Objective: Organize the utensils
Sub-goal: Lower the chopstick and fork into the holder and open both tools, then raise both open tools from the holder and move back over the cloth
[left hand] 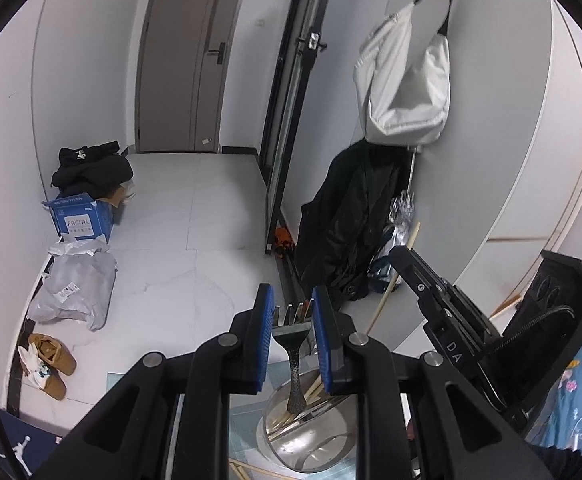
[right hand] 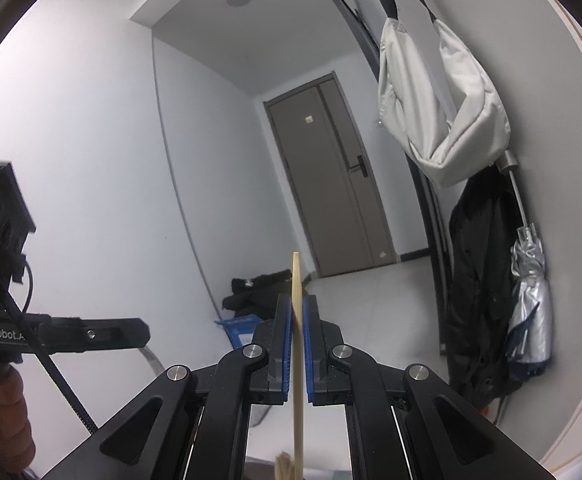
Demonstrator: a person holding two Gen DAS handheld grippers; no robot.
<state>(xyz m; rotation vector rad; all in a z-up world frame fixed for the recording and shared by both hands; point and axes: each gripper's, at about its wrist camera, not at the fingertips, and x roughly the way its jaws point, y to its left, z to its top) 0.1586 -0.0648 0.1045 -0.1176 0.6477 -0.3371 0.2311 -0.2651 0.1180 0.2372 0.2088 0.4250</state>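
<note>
A: Fork [left hand: 293, 334], a metal one with a dark textured handle and shiny tines – where is it?

B: Between the blue pads of the left gripper [left hand: 292, 308]. The jaws are clenched on its neck; the tines point away from the camera past the fingertips, and the handle slants down into a clear round glass container [left hand: 331, 454] below.

A: What else is in that container?

B: A few pale wooden chopsticks [left hand: 314, 389] lean inside it, beside the fork's handle. The container stands on a light blue-green surface [left hand: 247, 432].

A: And the other hand?

B: The right gripper [right hand: 298, 312] is clamped tight on a single pale wooden chopstick [right hand: 297, 344]. It stands nearly upright, its squared end poking above the fingertips and its lower part running down out of the frame.

A: Are the two grippers near each other?

B: Yes. From the left camera the right gripper shows close on the right, above the container. From the right camera the left one is at the left edge, with a person's hand [right hand: 5, 412] around its grip.
</note>
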